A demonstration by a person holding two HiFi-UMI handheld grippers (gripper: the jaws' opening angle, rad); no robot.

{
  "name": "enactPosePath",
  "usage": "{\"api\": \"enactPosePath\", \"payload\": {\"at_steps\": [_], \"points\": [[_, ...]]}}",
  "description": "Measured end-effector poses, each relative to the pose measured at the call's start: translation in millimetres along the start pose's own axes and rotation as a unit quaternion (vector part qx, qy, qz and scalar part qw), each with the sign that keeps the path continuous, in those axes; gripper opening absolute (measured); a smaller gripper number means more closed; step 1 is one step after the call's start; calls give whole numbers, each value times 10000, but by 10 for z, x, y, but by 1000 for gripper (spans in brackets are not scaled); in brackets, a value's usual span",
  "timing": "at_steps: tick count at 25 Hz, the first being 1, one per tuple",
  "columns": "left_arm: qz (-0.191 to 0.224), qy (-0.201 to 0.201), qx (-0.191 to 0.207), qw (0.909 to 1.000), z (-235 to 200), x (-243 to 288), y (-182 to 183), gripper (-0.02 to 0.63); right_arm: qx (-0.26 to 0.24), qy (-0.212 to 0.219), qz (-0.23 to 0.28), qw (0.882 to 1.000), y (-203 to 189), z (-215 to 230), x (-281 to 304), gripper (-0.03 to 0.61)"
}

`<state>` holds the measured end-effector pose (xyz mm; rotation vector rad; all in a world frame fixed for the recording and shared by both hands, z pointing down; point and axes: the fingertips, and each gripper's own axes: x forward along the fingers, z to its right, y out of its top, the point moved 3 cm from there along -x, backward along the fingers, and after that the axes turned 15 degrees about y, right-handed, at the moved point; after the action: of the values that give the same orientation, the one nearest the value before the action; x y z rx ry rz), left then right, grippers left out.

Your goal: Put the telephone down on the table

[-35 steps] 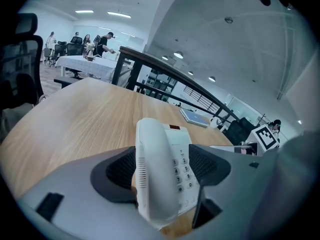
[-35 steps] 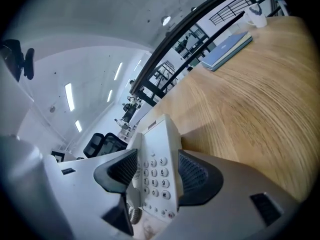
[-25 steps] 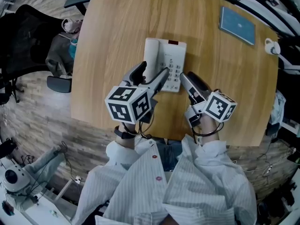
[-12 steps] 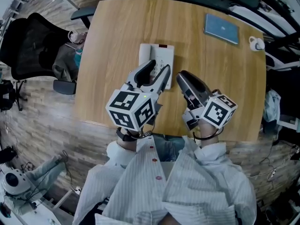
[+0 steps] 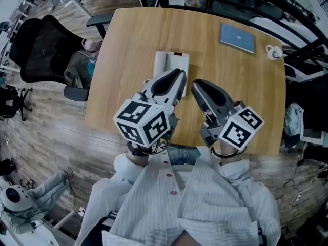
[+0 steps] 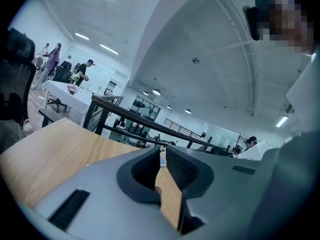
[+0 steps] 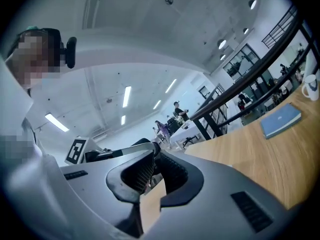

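Telephone (image 5: 171,60) lay flat on the table (image 5: 128,40), partly hidden behind the grippers. Left gripper (image 5: 178,77) and right gripper (image 5: 197,87) hovered above it (touching nothing). Both sets of jaws had just been closing and stood nearly together, empty.

The left gripper (image 6: 161,151) hangs above the wooden tabletop (image 6: 55,151); its jaws have just been closing and nearly meet, nothing between them. A black chair (image 6: 14,79) stands beyond the left edge.
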<state>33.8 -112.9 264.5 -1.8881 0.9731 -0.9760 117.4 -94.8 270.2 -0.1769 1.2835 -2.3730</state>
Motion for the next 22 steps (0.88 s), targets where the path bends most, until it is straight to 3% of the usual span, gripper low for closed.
{"api": "enactPosePath", "payload": {"at_steps": [4, 8, 22], "points": [[94, -9, 144, 9999, 75, -131, 69, 9, -301, 67, -48, 9995, 87, -168, -23, 52], [111, -107, 183, 9997, 155, -194, 71, 9, -522, 78, -181, 9984, 107, -252, -49, 46], [32, -333, 522, 9981, 260, -158, -46, 9, -465, -48, -245, 9986, 87, -215, -95, 35]]}}
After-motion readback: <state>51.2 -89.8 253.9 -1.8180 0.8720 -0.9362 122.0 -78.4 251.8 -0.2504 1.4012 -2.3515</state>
